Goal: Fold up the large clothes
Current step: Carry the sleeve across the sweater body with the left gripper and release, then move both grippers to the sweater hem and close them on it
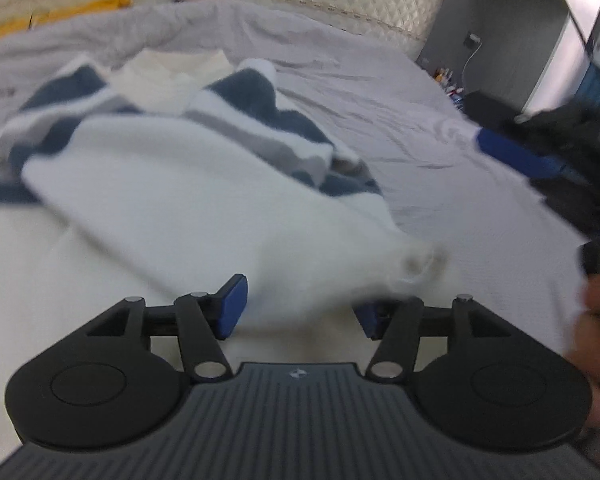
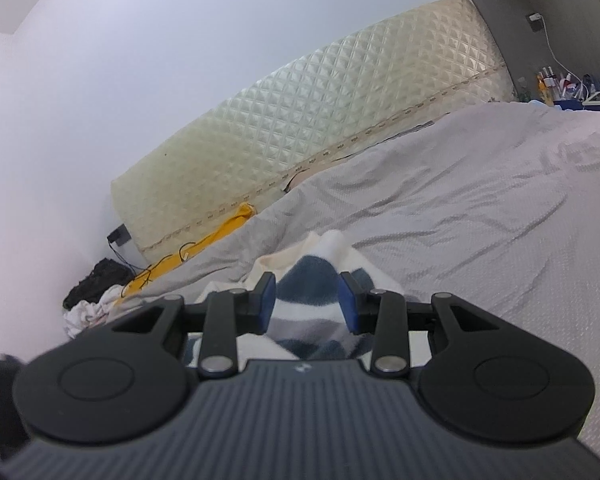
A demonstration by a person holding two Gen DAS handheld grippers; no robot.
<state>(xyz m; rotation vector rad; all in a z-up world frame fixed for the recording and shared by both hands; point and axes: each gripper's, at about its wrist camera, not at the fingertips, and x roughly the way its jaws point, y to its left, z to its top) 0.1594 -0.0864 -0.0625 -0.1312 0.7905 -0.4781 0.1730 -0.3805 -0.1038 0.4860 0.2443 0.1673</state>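
Note:
A fluffy white garment with navy and grey stripes lies crumpled on the bed; the left wrist view is motion-blurred. My left gripper is open, and a white corner of the garment lies between its blue pads, not pinched. In the left wrist view my right gripper shows at the right over the sheet. In the right wrist view my right gripper is open, with the striped fabric bunched between and beyond its pads.
A grey sheet covers the bed, with a quilted cream headboard behind. A yellow cloth, cables and a clothes pile lie at the far left by the wall. A cluttered bedside table stands at the right.

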